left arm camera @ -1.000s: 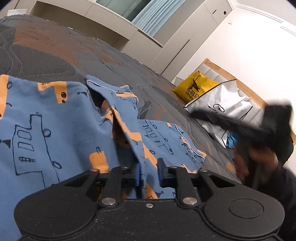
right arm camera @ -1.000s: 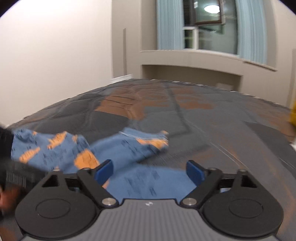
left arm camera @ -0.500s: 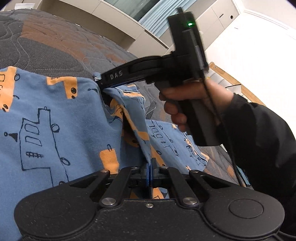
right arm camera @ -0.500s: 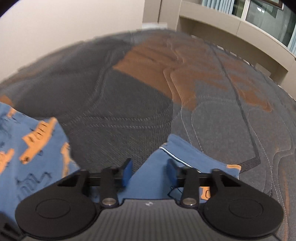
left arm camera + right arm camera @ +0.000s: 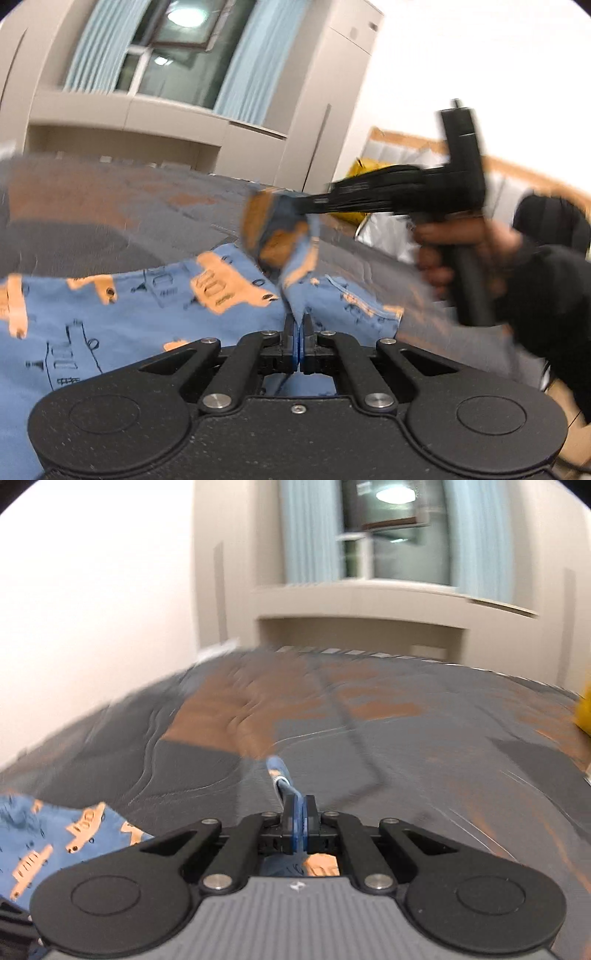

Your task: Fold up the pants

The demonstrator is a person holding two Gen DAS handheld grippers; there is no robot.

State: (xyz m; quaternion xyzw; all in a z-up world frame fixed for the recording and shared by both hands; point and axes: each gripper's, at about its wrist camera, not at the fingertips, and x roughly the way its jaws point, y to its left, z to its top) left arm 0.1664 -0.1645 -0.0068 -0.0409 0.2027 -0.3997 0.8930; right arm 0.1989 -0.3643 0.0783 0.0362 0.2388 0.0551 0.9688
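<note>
The blue pants (image 5: 122, 314) with orange boat prints lie on the grey and orange quilted bed (image 5: 92, 206). My left gripper (image 5: 299, 325) is shut on a raised fold of the pants. My right gripper (image 5: 299, 808) is shut on another edge of the pants (image 5: 280, 775) and holds it lifted off the bed. In the left wrist view the right gripper (image 5: 291, 206) shows at upper right with a bunch of cloth hanging from its tip. More of the pants (image 5: 55, 834) lies at lower left in the right wrist view.
A yellow bag (image 5: 365, 166) and a white bag (image 5: 391, 229) rest against the wooden headboard (image 5: 517, 166) at the right. Cabinets and a curtained window (image 5: 388, 531) stand beyond the bed. A white wall (image 5: 92, 590) is at the left.
My right gripper closed on the pants' edge and lifted it off the bed. My left gripper stayed shut on its fold and both views tilted upward.
</note>
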